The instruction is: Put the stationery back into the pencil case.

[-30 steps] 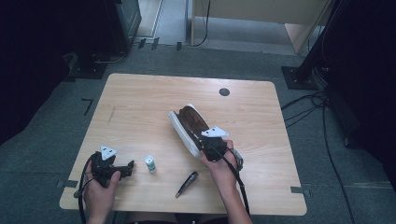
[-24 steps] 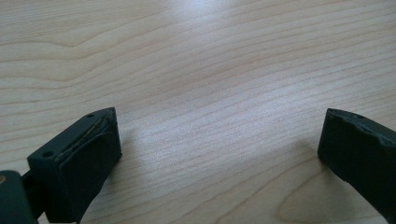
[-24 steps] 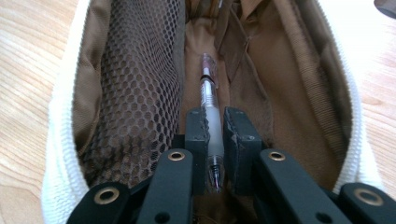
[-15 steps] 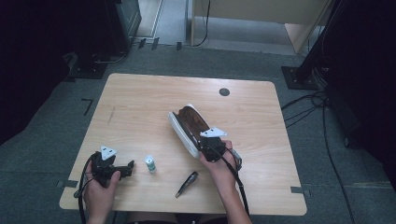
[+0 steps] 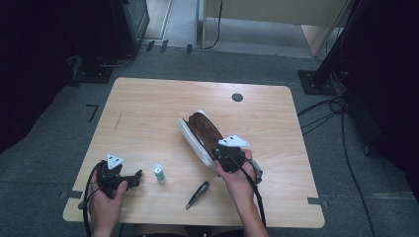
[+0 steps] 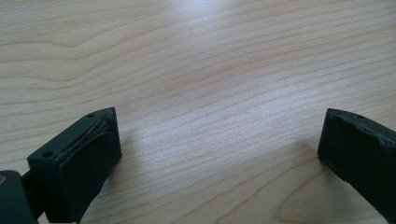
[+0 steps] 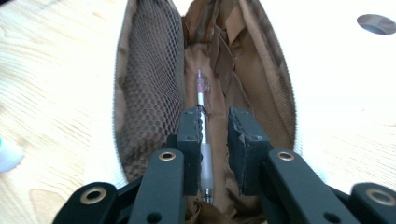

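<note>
Pen [image 7: 201, 112] lies inside the open pencil case [image 5: 200, 132], between the right gripper [image 7: 217, 140] jaws, which have just been opening and no longer clamp it. Release appears complete; withdrawal follows. Left gripper [image 6: 219, 154] rests wide open, empty, well left of the case.

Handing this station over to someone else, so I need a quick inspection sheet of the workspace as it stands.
Surface: wooden table, round grommet hole near the far edge.
Job's things: open pencil case, brown lining; pen lying inside.
Clutter: small white bottle; dark pen-like tool near the front edge.
Grippers: right gripper at the case mouth, jaws just opening, pen between them, a gap on one side; left gripper open over bare wood.
Cables: one trailing from each gripper; more on the floor at right.
Surroundings: grey carpet, dark stands.
</note>
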`<state>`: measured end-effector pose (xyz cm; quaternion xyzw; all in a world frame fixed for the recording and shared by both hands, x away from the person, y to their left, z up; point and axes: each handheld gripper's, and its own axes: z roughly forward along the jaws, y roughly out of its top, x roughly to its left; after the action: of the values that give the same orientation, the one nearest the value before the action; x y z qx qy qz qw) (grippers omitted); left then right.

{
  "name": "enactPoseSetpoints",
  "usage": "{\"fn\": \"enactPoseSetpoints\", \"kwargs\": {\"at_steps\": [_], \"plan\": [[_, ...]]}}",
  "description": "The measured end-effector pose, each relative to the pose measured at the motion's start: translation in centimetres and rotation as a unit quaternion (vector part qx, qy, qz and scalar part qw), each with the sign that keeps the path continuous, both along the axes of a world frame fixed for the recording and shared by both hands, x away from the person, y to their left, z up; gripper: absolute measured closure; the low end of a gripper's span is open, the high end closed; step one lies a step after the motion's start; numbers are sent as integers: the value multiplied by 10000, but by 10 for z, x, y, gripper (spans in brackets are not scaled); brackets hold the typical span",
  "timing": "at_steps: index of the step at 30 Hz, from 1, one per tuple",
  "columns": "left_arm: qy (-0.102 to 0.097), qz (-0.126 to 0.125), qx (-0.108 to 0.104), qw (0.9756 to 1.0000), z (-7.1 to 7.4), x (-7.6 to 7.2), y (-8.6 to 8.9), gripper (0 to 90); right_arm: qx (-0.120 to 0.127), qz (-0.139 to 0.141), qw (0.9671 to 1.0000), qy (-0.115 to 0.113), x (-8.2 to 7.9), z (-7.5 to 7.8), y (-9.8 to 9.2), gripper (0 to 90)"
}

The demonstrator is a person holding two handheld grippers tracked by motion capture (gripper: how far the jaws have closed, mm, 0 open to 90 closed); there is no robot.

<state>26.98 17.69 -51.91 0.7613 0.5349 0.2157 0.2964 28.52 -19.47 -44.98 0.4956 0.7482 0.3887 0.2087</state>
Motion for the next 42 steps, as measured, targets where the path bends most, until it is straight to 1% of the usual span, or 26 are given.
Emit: {"fn": "enactPoseSetpoints", "kwargs": {"at_steps": [3,7,8,10,13,16,20,27,30,31,42], "plan": [[2,-2,3,10000,0,0,0,0,105,26,9999,-70,-6,4,-2,718],[2,-1,0,10000,0,0,0,0,200,37,9995,-245,-15,12,-4,685],[-1,2,-2,10000,0,0,0,0,227,66,9992,-330,-18,15,-4,674],[1,-1,1,10000,0,0,0,0,321,96,9986,-403,-22,20,-3,667],[2,-2,4,10000,0,0,0,0,408,233,9976,-512,-28,26,0,647],[4,-6,9,10000,0,0,0,0,446,385,9966,-576,-32,29,7,633],[4,-5,8,10000,0,0,0,0,527,588,9950,-608,-34,29,15,615],[4,-6,8,10000,0,0,0,0,559,945,9920,-621,-36,25,33,569],[4,-5,7,10000,0,0,0,0,549,1030,9912,-627,-35,24,40,547],[1,-2,4,10000,0,0,0,0,540,1039,9914,-579,-36,24,42,545],[2,-2,4,10000,0,0,0,0,550,1222,9895,-547,-37,19,57,546]]}}
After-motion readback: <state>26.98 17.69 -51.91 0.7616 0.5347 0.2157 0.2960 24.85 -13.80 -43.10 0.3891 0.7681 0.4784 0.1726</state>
